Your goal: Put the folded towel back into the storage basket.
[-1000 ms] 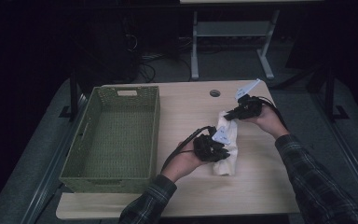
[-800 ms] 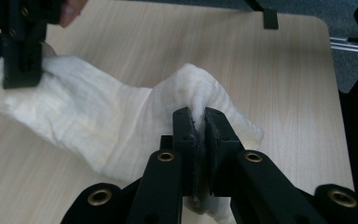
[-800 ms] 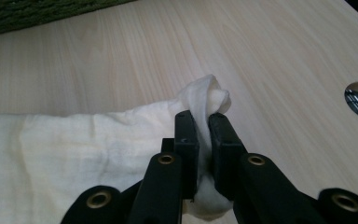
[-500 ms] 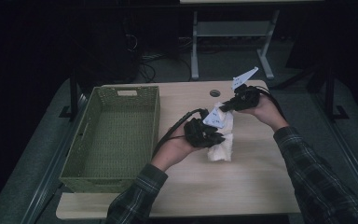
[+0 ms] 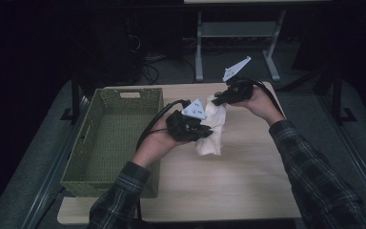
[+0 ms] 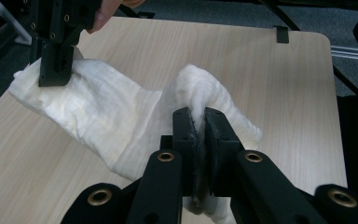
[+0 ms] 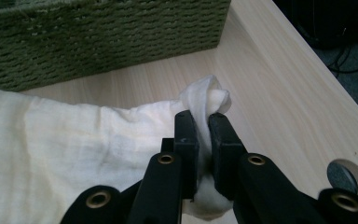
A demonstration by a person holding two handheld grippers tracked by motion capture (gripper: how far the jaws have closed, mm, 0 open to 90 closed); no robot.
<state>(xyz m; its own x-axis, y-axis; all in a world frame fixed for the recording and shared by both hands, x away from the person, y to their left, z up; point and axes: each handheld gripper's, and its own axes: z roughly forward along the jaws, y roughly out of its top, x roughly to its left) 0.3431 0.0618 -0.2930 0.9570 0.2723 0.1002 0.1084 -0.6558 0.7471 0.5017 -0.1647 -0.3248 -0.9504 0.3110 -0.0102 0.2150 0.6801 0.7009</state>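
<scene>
A white cloth (image 5: 211, 130) hangs above the wooden table (image 5: 248, 176), held at two places. My left gripper (image 5: 207, 130) is shut on one edge of the cloth (image 6: 121, 116), which bulges out past its jaws. My right gripper (image 5: 216, 101) is shut on another corner of the cloth (image 7: 74, 140), farther back and higher. In the left gripper view the right gripper (image 6: 56, 70) pinches the cloth at the upper left. The cloth's lower end droops toward the table.
A green woven basket (image 5: 114, 138) stands empty on the table's left half; its side wall (image 7: 98, 37) lies close behind the cloth in the right gripper view. A round cable hole (image 7: 349, 177) sits near the table's far edge. Table legs and cables lie beyond.
Both grippers have risen with the cloth, lifting it off the table. The cloth now hangs stretched between them instead of lying bunched on the surface.
</scene>
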